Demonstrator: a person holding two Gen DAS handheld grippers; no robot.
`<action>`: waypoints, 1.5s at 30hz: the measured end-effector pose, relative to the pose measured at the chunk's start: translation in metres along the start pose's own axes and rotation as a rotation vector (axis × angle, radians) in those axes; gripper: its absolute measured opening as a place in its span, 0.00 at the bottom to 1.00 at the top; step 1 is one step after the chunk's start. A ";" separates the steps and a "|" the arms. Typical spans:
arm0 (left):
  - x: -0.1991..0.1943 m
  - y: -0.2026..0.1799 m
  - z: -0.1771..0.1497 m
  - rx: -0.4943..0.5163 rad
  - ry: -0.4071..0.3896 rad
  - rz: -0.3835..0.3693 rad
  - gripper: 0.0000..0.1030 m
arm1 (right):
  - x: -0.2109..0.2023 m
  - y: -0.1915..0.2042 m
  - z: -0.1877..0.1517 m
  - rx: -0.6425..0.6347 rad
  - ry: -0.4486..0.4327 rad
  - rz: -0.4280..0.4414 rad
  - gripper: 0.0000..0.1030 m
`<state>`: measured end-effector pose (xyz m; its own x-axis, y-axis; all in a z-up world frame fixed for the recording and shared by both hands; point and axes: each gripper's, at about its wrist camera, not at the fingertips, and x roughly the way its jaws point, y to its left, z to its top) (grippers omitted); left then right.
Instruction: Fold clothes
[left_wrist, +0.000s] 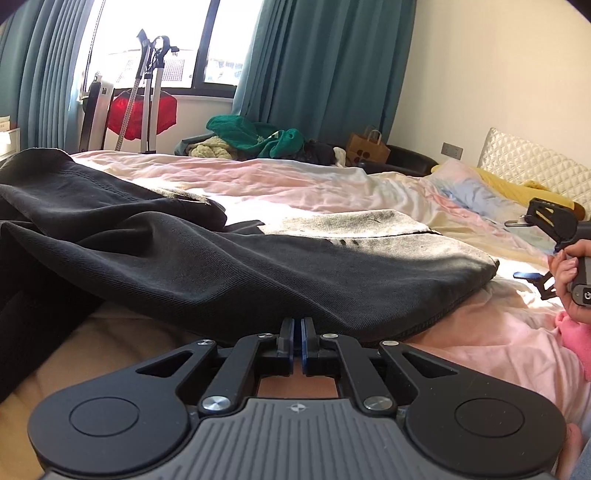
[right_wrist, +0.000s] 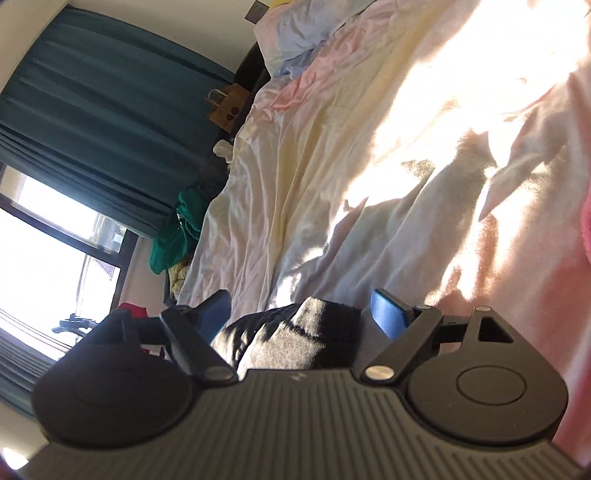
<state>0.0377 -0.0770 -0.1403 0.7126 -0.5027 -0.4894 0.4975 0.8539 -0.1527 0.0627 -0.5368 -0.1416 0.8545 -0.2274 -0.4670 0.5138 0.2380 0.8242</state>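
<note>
Black trousers lie across pink sheet — one leg end sunlit, near bed middle. My left gripper sits at hem edge, blue pads pressed together; whether cloth is caught between them, cannot tell (pads look bare from here). My right gripper spread wide — blue fingers apart, black cloth bunched between them, not pinched. Green pile well apart, by curtain.
</note>
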 end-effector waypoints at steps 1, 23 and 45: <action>-0.001 0.002 0.001 -0.010 -0.001 0.005 0.03 | -0.003 0.001 -0.005 0.013 0.030 0.000 0.83; -0.021 0.049 0.010 -0.285 -0.008 0.104 0.16 | 0.058 0.020 -0.064 -0.014 0.264 -0.029 0.20; -0.026 0.054 0.013 -0.362 -0.041 0.024 0.19 | 0.042 0.033 -0.014 -0.094 -0.035 0.037 0.07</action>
<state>0.0529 -0.0199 -0.1245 0.7447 -0.4810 -0.4626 0.2784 0.8539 -0.4396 0.1167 -0.5257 -0.1384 0.8707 -0.2491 -0.4241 0.4882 0.3340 0.8063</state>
